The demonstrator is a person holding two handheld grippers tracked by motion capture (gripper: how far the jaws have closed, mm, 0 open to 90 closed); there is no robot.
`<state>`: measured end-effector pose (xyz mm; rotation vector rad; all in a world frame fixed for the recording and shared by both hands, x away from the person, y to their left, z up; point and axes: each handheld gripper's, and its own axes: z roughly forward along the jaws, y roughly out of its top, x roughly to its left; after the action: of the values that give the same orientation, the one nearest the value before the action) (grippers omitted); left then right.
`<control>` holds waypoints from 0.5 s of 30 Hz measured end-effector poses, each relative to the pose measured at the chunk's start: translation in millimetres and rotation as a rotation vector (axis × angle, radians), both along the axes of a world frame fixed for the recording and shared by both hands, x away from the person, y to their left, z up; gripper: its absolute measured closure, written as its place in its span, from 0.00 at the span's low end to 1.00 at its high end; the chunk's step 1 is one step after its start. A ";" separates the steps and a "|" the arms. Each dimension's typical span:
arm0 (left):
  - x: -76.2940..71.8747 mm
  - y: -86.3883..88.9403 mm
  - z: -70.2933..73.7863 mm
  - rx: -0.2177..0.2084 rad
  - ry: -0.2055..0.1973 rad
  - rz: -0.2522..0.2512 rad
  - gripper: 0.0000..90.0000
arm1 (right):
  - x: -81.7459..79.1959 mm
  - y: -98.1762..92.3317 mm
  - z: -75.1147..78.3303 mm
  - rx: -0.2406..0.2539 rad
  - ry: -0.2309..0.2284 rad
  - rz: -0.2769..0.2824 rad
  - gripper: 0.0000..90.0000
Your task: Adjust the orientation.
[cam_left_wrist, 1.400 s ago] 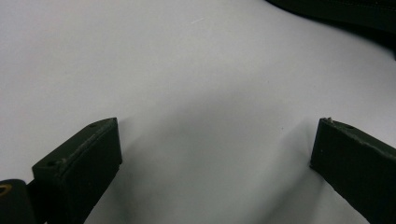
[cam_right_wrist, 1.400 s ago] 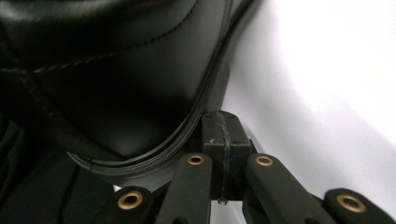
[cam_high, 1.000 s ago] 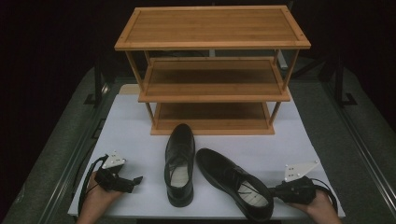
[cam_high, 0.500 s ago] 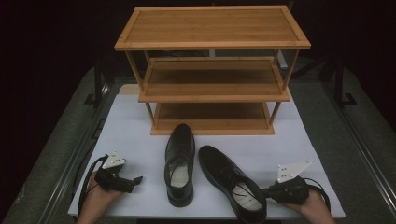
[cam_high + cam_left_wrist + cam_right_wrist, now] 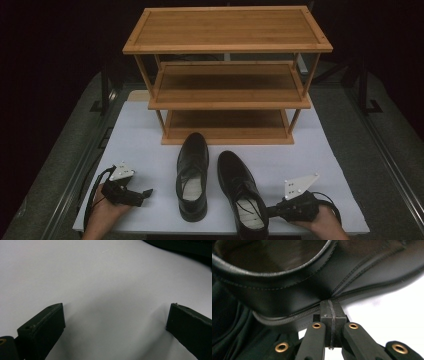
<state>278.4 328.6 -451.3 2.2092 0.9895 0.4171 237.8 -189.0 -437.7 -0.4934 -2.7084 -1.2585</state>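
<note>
Shoes, two black leather ones, lie on the white sheet (image 5: 150,140) that covers the tabletop (image 5: 65,165), in front of a wooden shoe rack (image 5: 227,75) with three shelves. We see the left shoe (image 5: 192,175) lying straight, its toe pointing to the rack. The right shoe (image 5: 242,200) lies beside it, a little tilted, with its heel near the front edge of the sheet.

Our right tool (image 5: 274,211) is at the heel side of the right shoe. In the right gripper view the jaws are pressed together with no gap, and their tips touch the seam near the sole of this shoe (image 5: 317,277); they hold nothing between them.

Our left tool (image 5: 144,194) rests on the sheet, well apart from the left shoe. In the left gripper view its jaws stand wide apart, and between them is just the white sheet (image 5: 100,290).
</note>
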 end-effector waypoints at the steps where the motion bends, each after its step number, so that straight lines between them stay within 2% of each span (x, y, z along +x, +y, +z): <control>1: 0.0 0.0 0.0 0.000 0.000 0.000 0.01 | 0.0 2.9 0.0 0.000 -0.001 0.008 1.00; 5: 0.0 0.0 0.0 0.000 0.000 0.000 0.01 | 0.7 12.6 0.0 -0.002 -0.004 0.037 1.00; 15: 0.0 0.0 0.0 0.000 0.000 0.000 0.01 | 0.1 19.2 -0.3 0.003 -0.013 0.052 1.00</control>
<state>278.4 328.6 -451.3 2.2092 0.9897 0.4171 237.9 -169.8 -438.0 -0.4137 -2.7107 -1.2566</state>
